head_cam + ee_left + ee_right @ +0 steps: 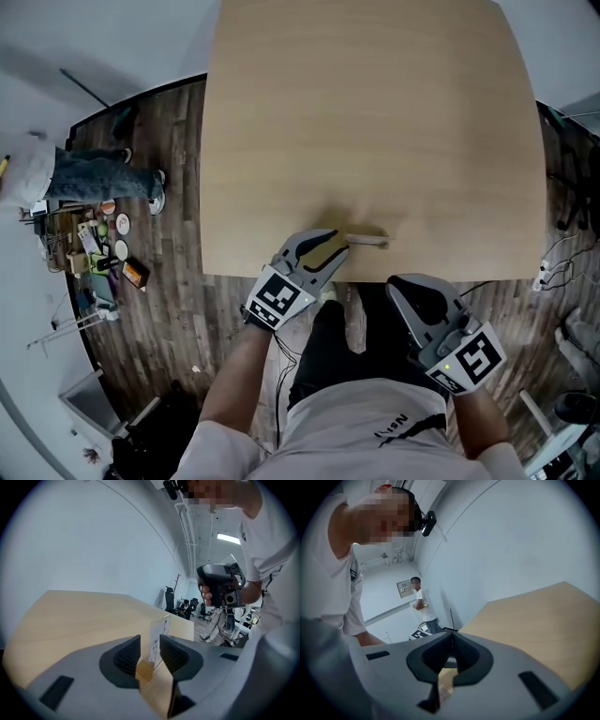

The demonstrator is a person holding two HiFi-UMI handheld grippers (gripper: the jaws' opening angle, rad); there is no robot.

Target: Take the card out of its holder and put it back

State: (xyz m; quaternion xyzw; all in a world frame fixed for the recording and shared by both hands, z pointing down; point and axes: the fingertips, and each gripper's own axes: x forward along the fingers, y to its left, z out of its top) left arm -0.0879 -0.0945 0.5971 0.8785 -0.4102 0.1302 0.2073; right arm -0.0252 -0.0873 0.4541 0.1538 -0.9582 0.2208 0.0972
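A small wooden card holder [367, 240] sits on the light wooden table [375, 112] near its front edge. In the left gripper view the white printed card [158, 641] stands upright in the holder [145, 671]. My left gripper [339, 246] reaches over the table edge with its jaws on either side of the card [150, 646]; a narrow gap shows on each side, so the pads do not press it. My right gripper [412, 286] hangs off the table below its front edge, with its jaws [451, 637] shut and nothing in them. It also shows in the left gripper view [219, 585].
Dark wood floor surrounds the table. A person in jeans [94, 178] stands at the left beside a cluster of small objects [103, 248]. Cables and a power strip [553, 267] lie on the floor at the right. Office chairs [187, 607] stand far behind.
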